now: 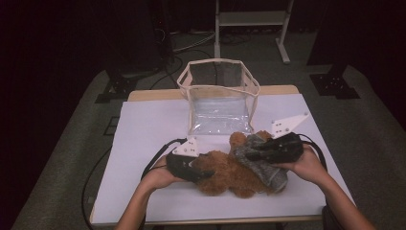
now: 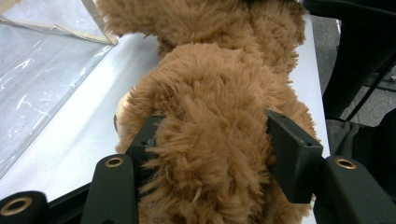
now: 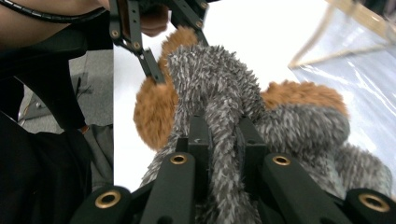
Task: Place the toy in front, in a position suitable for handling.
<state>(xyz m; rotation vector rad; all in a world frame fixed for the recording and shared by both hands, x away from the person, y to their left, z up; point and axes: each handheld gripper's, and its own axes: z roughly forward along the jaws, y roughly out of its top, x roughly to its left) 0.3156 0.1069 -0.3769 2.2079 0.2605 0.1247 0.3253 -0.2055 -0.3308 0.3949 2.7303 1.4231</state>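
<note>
A brown plush bear (image 1: 225, 175) lies on the white table (image 1: 143, 129) near the front edge, partly covered by a grey fuzzy garment (image 1: 265, 167). My left gripper (image 1: 203, 172) comes in from the left, and its pads press on a brown furry limb (image 2: 210, 70) of the bear. In the left gripper view the gripper (image 2: 217, 140) has fur bulging out between its jaws. My right gripper (image 1: 253, 154) reaches in from the right and is shut on a fold of the grey garment (image 3: 210, 74). In the right gripper view the gripper (image 3: 225, 128) pinches that fold thin, with brown bear fur (image 3: 149, 112) behind it.
A clear plastic bag with beige trim (image 1: 219, 96) stands open at the back middle of the table, just behind the bear. A white metal stand (image 1: 251, 21) is on the floor beyond. Black cables (image 1: 158, 158) trail from the grippers.
</note>
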